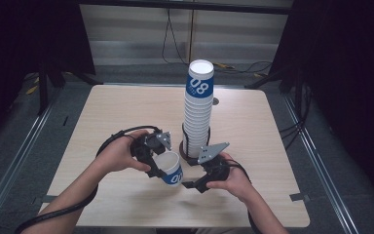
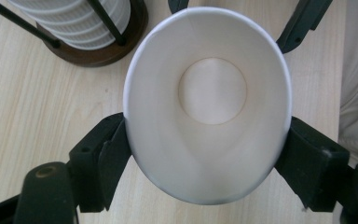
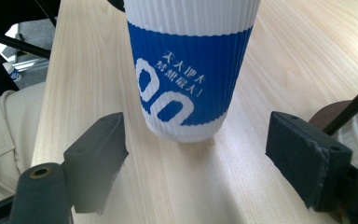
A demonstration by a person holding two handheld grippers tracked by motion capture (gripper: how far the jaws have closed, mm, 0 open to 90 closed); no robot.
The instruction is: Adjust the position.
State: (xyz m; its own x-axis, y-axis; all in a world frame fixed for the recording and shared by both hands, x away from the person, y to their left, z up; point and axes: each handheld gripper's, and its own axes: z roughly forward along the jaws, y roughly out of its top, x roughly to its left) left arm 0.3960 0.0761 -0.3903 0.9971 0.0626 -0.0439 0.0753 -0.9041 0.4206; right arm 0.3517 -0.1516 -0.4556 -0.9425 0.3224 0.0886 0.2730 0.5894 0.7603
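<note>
The left gripper [image 1: 157, 157] pinches the paper cup [image 1: 170, 168] at its rim — fingers pressed on both sides; the right gripper [image 3: 205, 163] stands with its fingers spread, clear of the cup — cup bottom resting on the desk [image 1: 126, 107].

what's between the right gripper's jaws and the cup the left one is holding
Nothing: in the right gripper view, bare wooden table lies between the open right gripper and the cup.

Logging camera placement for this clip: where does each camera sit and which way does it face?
High view: above the person's side, looking forward and down on the table; both forearms, left gripper, right gripper.
Left gripper view: looks down into the paper cup its jaws squeeze.
Right gripper view: level along the tabletop; open jaws flank the cup's base.
All three share that cup and the cup stack.
</note>
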